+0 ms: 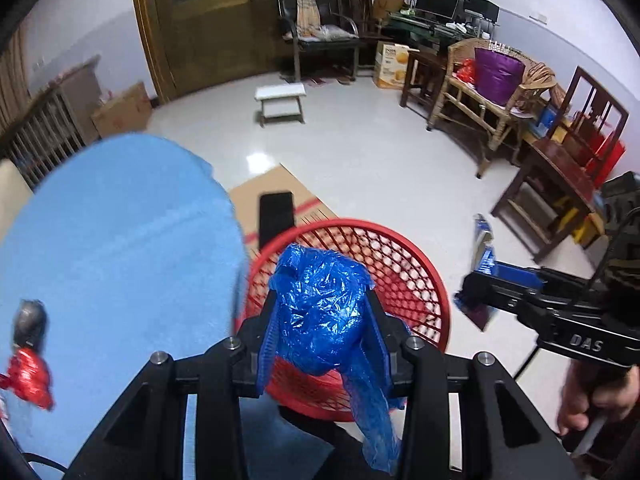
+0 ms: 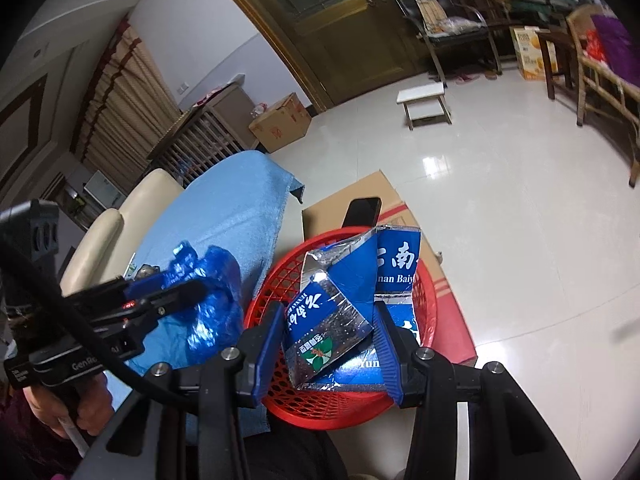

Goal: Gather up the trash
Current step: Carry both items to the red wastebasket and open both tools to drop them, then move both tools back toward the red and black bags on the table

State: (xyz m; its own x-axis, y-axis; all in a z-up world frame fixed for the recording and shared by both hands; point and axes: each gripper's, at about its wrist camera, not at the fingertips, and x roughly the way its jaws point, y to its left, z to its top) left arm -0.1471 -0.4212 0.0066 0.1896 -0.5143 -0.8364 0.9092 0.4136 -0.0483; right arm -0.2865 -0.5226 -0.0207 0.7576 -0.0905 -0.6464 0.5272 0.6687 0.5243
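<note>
Both wrist views look down, sharing the red basket (image 1: 400, 272).

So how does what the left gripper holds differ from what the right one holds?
The blue plastic bag in the left gripper is soft, crumpled and plain, with a tail hanging down. The flattened carton in the right gripper is stiff, creased, printed, with a silver lining. Both are blue, pinched between fingers over the red basket.
</note>
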